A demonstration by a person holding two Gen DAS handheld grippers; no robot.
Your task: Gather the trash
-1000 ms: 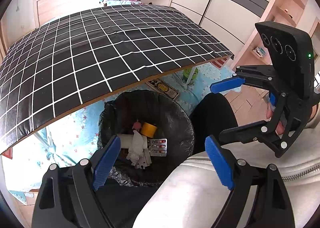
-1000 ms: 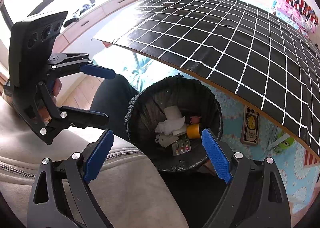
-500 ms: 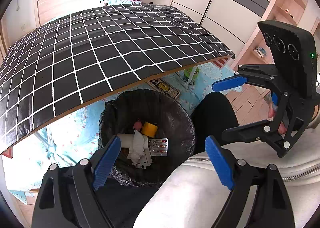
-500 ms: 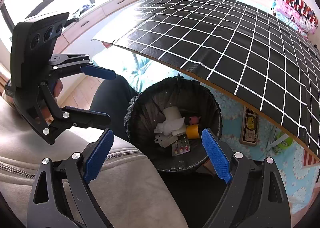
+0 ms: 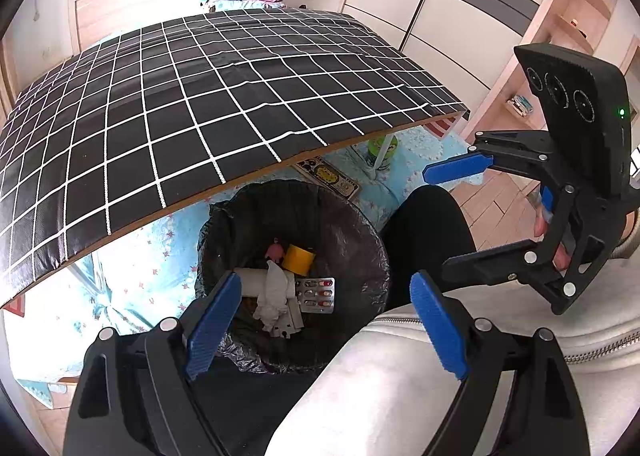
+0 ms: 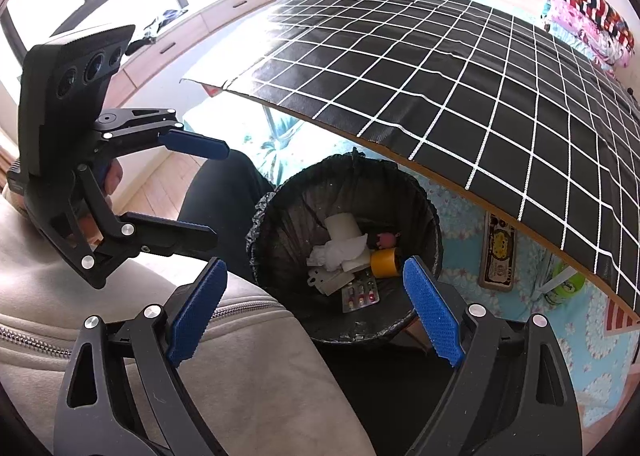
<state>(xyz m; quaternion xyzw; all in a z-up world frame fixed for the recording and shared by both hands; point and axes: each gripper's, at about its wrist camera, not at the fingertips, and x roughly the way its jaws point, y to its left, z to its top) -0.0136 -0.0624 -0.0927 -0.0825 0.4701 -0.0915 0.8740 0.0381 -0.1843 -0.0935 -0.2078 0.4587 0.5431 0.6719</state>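
Left gripper (image 5: 326, 330) and right gripper (image 6: 316, 310) are hovering spread wide, both empty. Trash bin (image 6: 424, 191) is sitting below, holding rubbish.

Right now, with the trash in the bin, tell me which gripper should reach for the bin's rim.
Left, marginally. The left gripper frames the bin more centrally, with its rim below it. The right gripper is also open and empty, but a sleeve fills its left foreground. It's a close call.

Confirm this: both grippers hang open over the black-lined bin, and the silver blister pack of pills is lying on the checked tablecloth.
Wrong place. The silver blister pack of pills lies inside the black-lined bin, not on the black-and-white checked tablecloth; the left wrist view shows it. Left gripper and right gripper are open.
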